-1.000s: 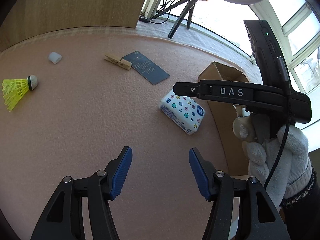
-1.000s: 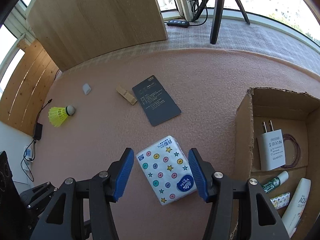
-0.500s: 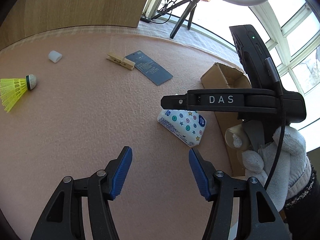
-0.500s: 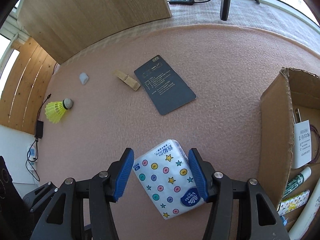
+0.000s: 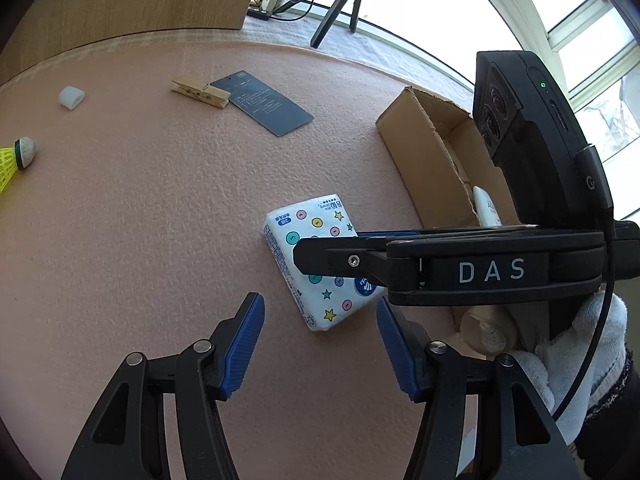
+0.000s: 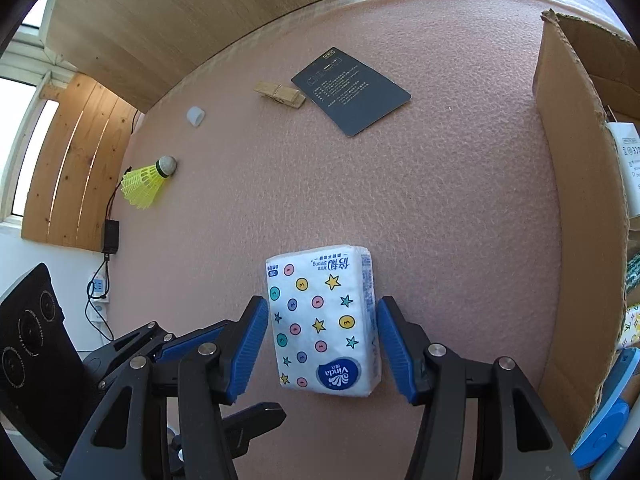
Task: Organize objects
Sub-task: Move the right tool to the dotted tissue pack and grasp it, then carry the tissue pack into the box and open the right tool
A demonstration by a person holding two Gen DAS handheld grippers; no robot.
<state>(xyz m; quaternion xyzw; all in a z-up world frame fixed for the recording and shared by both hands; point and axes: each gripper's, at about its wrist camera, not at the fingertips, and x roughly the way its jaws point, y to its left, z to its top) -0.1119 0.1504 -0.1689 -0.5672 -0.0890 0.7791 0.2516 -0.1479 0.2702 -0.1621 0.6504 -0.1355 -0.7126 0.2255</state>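
Observation:
A white tissue pack printed with coloured dots and stars lies flat on the pink mat. My right gripper is lowered around it, one blue pad close to each long side, and stands open. From the left wrist view the same tissue pack lies partly under the right gripper's black fingers. My left gripper hovers open just in front of the pack's near corner, with nothing between its pads.
An open cardboard box holding several items stands right of the pack. Farther back lie a dark card, a wooden clothespin, a white cap and a yellow shuttlecock. A gloved hand holds the right gripper.
The right gripper has tipped down and sunk over the tissue pack, so its pads now flank the pack's sides. The left gripper has dropped slightly toward the pack.

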